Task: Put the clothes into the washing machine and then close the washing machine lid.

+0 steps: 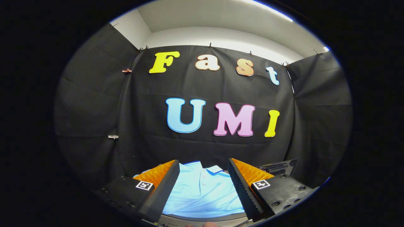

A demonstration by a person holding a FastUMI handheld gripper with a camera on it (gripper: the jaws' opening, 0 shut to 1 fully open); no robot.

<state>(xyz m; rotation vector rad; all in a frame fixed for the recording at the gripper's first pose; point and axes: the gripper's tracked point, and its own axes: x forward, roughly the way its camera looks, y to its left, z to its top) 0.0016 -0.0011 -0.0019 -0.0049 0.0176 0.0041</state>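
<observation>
Tongs (203, 186) spread wide, clamped on nothing. Left finger (164, 189) smooth dark wedge with orange backing; right finger (241, 189) ribbed on the inner face, also orange behind. Square black-and-white marker on top of each finger mount. Gap between fingers taken up by a light blue polo shirt (205, 192), lying beyond and below the tips, not touching either finger as far as could be told. Collar (205, 168) toward the far side, button placket running down the middle, a few small buttons visible, fabric a bit rumpled near the bottom. Shirt resting on a pale surface (202, 219), thin strip seen under its near edge; could not tell what that surface was. Dark ribbed part (277, 168) just beyond the right finger, against the wall; identity unclear. Black cloth wall (142, 126) behind everything, pinned up with small clips (113, 136) along the left fold and top edge. White ceiling (221, 22) above the cloth, bright light strip at upper right.
</observation>
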